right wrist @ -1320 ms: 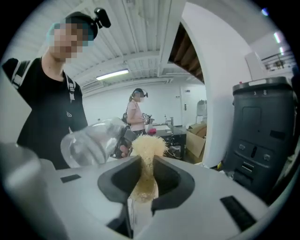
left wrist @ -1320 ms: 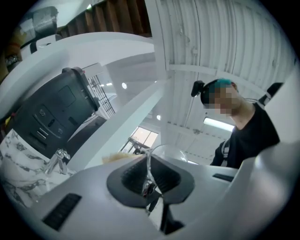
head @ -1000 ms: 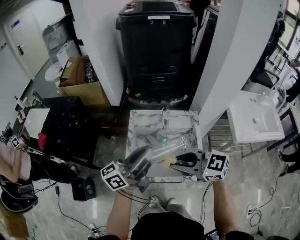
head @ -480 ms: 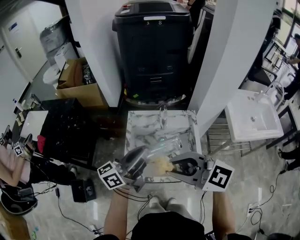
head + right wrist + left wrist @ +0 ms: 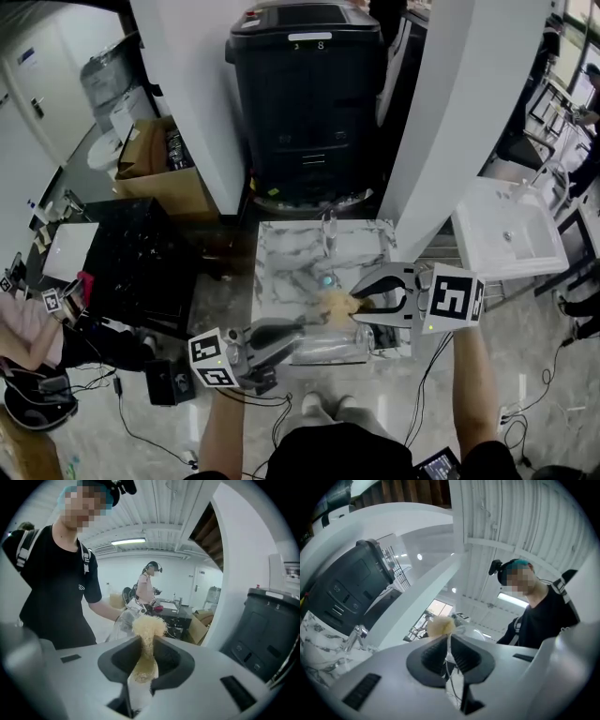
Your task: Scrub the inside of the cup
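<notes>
My left gripper is low at the sink's front edge, shut on the thin wall of a clear cup. That wall shows as a glassy edge between the left pads. The cup is hard to make out in the head view. My right gripper is above and to the right of it, shut on a yellowish fibrous scrubber. The scrubber's tuft sticks out past the right jaws, close in front of the cup. From the left gripper view the scrubber shows just beyond the jaws. Whether it touches the cup I cannot tell.
A marble-patterned sink with a faucet is under both grippers. Behind it stands a black bin between white pillars. A white basin is at the right, a black table and a cardboard box at the left.
The right gripper has moved up and to the right with the scrubber. The left gripper with the cup has dropped down and to the left, so the two have drawn apart.
</notes>
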The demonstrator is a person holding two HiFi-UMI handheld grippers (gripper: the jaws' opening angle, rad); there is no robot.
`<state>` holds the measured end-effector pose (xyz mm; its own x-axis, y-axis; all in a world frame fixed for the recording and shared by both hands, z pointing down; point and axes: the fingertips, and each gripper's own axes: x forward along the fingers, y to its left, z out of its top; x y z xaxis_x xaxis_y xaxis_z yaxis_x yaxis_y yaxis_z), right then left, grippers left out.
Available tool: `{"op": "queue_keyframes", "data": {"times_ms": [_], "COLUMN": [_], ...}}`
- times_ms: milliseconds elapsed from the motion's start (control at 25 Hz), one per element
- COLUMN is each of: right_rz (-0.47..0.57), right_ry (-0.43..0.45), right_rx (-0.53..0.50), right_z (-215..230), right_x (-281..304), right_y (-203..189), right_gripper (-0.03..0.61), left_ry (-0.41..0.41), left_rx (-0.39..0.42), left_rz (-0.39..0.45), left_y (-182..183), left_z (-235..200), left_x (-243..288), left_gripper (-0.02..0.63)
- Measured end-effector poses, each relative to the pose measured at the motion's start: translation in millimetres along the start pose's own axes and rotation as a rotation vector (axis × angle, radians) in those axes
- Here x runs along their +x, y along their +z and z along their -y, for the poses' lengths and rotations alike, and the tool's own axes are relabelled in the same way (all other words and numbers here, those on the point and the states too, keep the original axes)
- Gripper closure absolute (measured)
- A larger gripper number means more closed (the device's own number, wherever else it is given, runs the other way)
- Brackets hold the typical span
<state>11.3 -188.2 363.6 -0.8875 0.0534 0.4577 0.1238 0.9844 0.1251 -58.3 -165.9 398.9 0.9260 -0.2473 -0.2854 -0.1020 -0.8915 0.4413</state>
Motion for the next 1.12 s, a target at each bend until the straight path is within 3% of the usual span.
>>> {"op": "queue_keyframes", "data": {"times_ms": [120, 240, 440, 600, 840, 1120], "right_rz": [0.023, 0.109, 0.217, 0.295, 0.36, 0.275], "right_ry": [0.023, -0.001, -0.088, -0.138, -0.166, -0.23], "right_rx": [0.069, 0.158, 0.209, 0.19, 0.165, 0.069], "right_z": [4.5, 5.9, -16.7, -36.1, -38.8, -8.6], "right_x": [4.3, 4.4, 14.9, 18.7, 2.9, -36.2], "right_y": [-18.1, -32.4, -37.5, -16.2, 7.7, 32.3], "right_gripper": [0.492, 0.494, 0.492, 0.492, 0.492, 0.492], "left_ry": [-0.042, -0.029, 0.094, 0.18, 0.178, 0.125], "left_rx": [-0.021, -0.052, -0.118, -0.15, -0.139, -0.109], "left_rz": [0.099, 0.22, 0.325, 0.32, 0.278, 0.209], "left_y": [14.1, 33.5, 46.4, 41.8, 33.1, 22.7], "left_z": [5.6, -1.4, -30.5, -49.2, -47.0, -34.1], "left_x": [-2.7, -6.4, -7.4, -7.0, -4.8, -0.6], "left_gripper": [0.586, 0.586, 0.586, 0.585, 0.584, 0.584]}}
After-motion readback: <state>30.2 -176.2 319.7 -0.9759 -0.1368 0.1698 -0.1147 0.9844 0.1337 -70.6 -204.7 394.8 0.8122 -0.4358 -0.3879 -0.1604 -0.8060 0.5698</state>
